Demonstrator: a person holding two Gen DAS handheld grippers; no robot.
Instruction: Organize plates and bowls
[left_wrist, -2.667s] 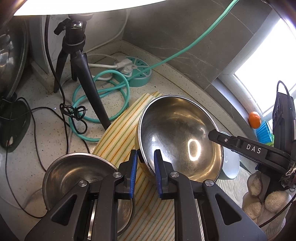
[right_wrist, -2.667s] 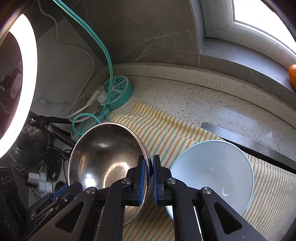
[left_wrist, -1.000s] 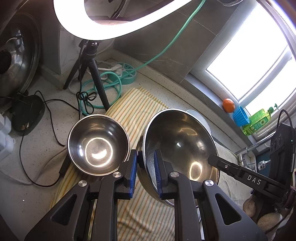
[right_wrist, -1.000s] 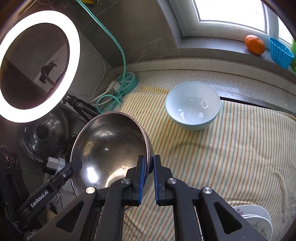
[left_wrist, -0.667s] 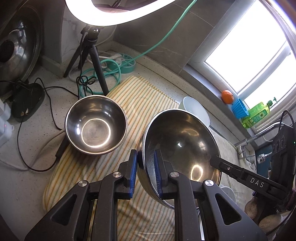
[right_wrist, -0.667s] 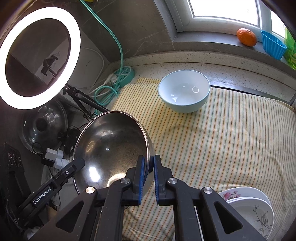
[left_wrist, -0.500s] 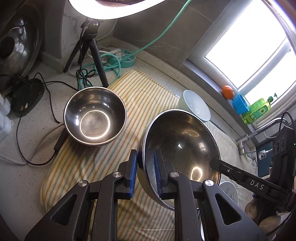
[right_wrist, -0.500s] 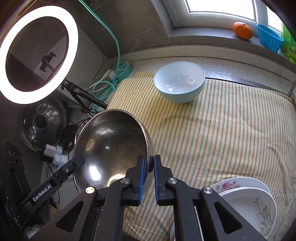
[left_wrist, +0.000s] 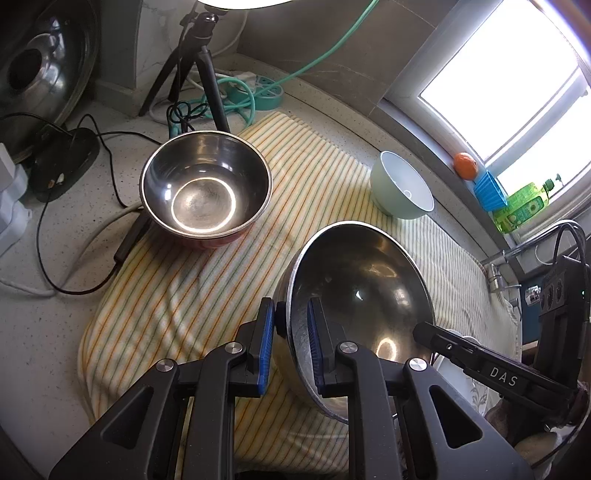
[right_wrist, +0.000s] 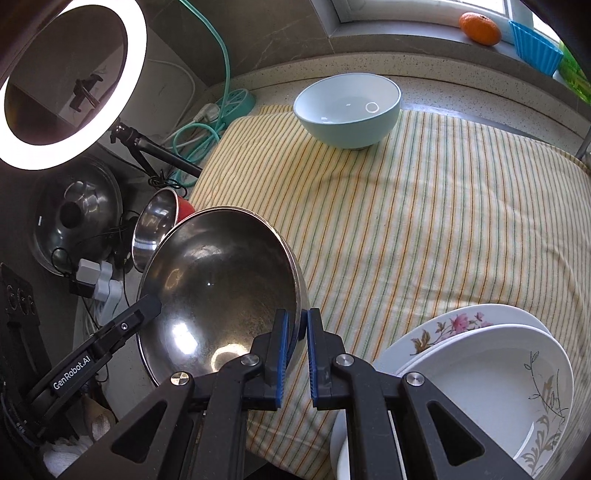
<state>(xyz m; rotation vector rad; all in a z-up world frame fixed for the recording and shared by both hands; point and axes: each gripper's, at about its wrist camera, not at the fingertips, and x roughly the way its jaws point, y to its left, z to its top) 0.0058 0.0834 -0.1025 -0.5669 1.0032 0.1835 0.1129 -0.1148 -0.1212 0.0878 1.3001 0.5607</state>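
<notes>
— Which way does the big bowl face?

— I hold the large steel bowl (left_wrist: 354, 306) clear above the striped cloth (left_wrist: 303, 192), tipped so its open mouth faces up and toward twelve o'clock. My left gripper (left_wrist: 290, 338) pinches its near rim from the nine o'clock side, blue pads pressed on the metal wall. My right gripper (right_wrist: 295, 349) pinches the opposite rim, its pads nearly together on the thin edge.

— What lies around it?

— At ten o'clock in my left view the smaller steel bowl (left_wrist: 205, 188) sits upright at the cloth's edge; its outside looks red. At one o'clock stands the pale blue bowl (right_wrist: 347, 109), upright, well apart from mine. Beyond the cloth, a tripod (left_wrist: 201, 64) and a coiled green cable (left_wrist: 236, 94).

— Anything below?

— At four o'clock in my right view, stacked white plates (right_wrist: 480, 376) with flower prints lie just beside my fingers. I cannot tell how many.

— Anything inside the bowls?

— All three look empty; only reflections show.
</notes>
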